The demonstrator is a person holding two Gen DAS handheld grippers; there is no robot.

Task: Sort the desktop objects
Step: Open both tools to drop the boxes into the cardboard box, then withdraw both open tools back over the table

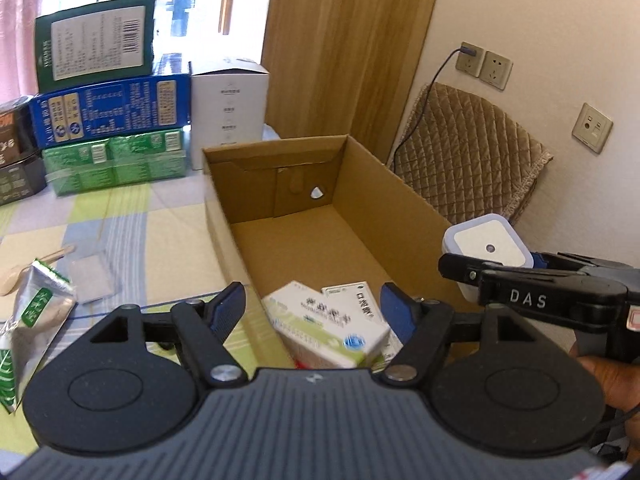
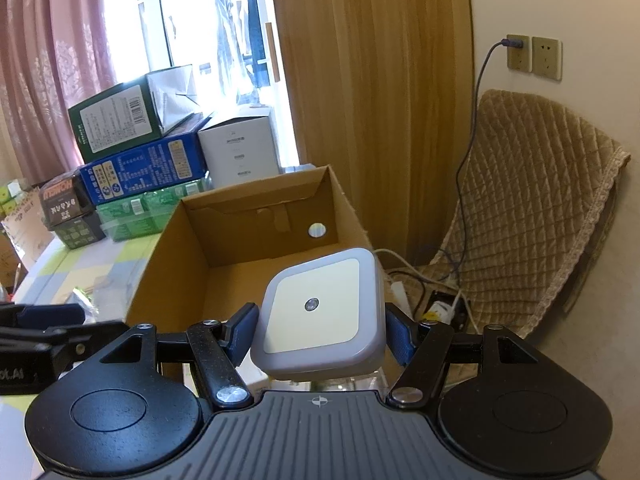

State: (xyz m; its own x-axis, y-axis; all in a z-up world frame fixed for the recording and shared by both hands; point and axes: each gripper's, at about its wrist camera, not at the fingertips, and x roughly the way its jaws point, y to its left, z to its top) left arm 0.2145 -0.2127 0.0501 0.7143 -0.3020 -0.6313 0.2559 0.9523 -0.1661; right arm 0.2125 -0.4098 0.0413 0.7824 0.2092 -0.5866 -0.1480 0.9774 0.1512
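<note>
Gripping a square white night light (image 2: 320, 312) between blue pads, right gripper (image 2: 320, 332) poised above the near end of an open cardboard box (image 2: 168, 280); left gripper (image 1: 312, 312) beside it, jaws spread wide and empty over white medicine boxes (image 1: 332, 328) lying in the box's near end. Left on the checked tablecloth (image 1: 132, 232), a silver foil pouch (image 1: 36, 308). Farther back, stacked cartons (image 1: 108, 108) before a bright window.
</note>
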